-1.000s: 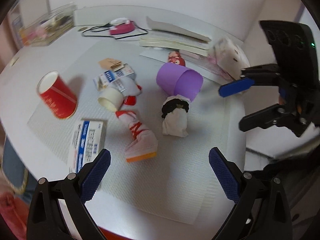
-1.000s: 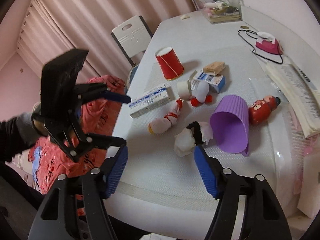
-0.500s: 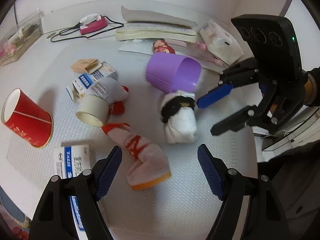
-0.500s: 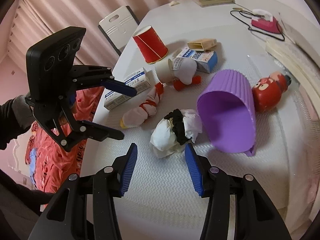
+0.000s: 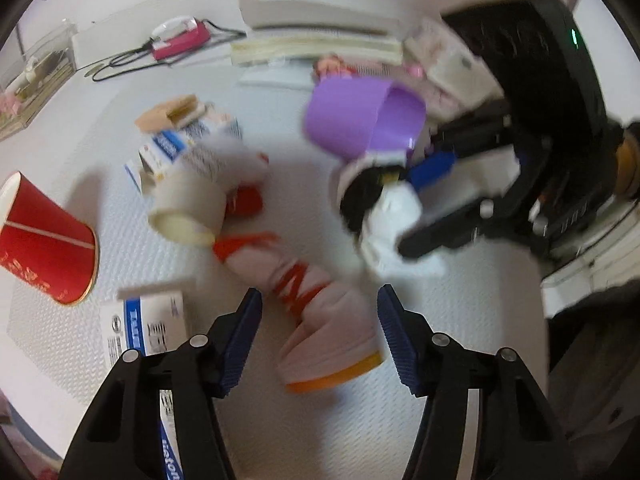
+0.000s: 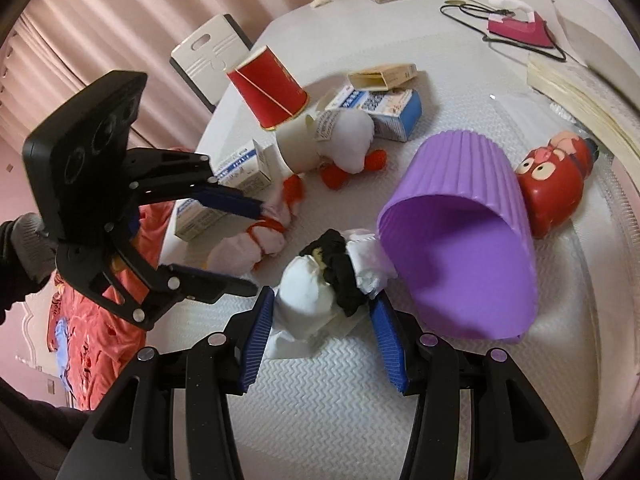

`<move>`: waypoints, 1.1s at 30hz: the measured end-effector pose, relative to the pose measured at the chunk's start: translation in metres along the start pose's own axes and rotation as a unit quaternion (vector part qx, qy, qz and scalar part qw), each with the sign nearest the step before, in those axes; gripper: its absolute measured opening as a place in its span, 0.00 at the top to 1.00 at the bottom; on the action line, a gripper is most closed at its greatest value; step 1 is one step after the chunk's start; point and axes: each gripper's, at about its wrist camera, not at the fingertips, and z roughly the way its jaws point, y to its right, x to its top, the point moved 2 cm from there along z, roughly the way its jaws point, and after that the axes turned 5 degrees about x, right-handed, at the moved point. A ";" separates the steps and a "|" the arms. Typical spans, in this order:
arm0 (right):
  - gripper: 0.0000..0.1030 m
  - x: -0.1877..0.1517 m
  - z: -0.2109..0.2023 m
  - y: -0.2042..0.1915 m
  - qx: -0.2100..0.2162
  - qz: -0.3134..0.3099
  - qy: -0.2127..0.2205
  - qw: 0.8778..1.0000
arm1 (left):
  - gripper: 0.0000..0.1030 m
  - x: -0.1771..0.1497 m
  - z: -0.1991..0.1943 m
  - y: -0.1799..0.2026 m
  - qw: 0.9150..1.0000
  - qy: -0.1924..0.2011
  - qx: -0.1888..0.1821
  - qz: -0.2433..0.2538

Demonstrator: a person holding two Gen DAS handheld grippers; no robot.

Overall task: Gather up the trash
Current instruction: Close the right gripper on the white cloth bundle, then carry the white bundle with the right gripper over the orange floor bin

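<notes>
**Two grippers, two bundles**

Currently each gripper straddles one piece of trash on the white textured mat (image 6: 340,392) covering the table. The left gripper (image 5: 318,334) has just been closing; its blue pads flank the white bundle wrapped in red thread (image 5: 320,312), though blur hides whether they touch it yet. The right gripper (image 6: 324,334) has the white wad tied with a black band (image 6: 320,280) between its pads, which sit just beside it, contact uncertain.

Counted on the mat: one purple ribbed cup (image 6: 460,216) lying on its side, its mouth touching the wad; one red paper cup (image 6: 268,88) tipped over near the far edge; one beige paper cup (image 6: 296,144); three small cartons, two blue-and-white (image 6: 384,110) (image 6: 224,200) and one tan (image 6: 382,76); one red cartoon-faced bottle (image 6: 556,184) behind the purple cup. One pink iron (image 6: 520,26) sits towards the far corner.
</notes>
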 end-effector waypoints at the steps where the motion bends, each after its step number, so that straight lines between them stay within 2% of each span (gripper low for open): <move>1: 0.53 0.000 0.000 -0.001 -0.003 -0.004 0.003 1.000 | 0.41 -0.001 -0.001 -0.001 1.000 0.003 -0.002 -0.004; 3: 0.60 0.001 0.002 -0.003 -0.016 -0.018 0.002 1.000 | 0.42 0.000 -0.002 -0.006 0.999 0.010 -0.016 -0.027; 6: 0.66 0.001 0.003 -0.003 -0.021 -0.028 0.002 0.999 | 0.52 0.003 -0.001 -0.008 1.000 0.013 -0.009 -0.025; 8: 0.69 0.002 0.004 -0.005 -0.021 -0.045 -0.005 0.999 | 0.65 0.004 -0.003 -0.011 0.999 0.009 -0.014 -0.037; 10: 0.70 0.002 0.005 -0.006 -0.014 -0.050 -0.009 0.999 | 0.68 0.001 -0.004 -0.009 0.999 0.006 -0.017 -0.036; 13: 0.70 0.002 0.003 -0.010 -0.006 -0.060 -0.014 0.998 | 0.69 -0.002 -0.006 0.000 1.000 -0.001 -0.011 -0.027; 20: 0.70 -0.004 -0.019 -0.022 0.014 -0.085 -0.022 0.996 | 0.70 -0.013 -0.025 0.019 0.998 0.004 -0.015 -0.063; 25: 0.70 -0.006 -0.042 -0.038 0.033 -0.109 -0.031 0.993 | 0.70 -0.020 -0.063 0.040 0.996 0.021 0.006 -0.085; 33: 0.70 -0.006 -0.076 -0.084 0.082 -0.159 -0.035 0.983 | 0.70 -0.041 -0.134 0.067 0.986 0.064 0.059 -0.142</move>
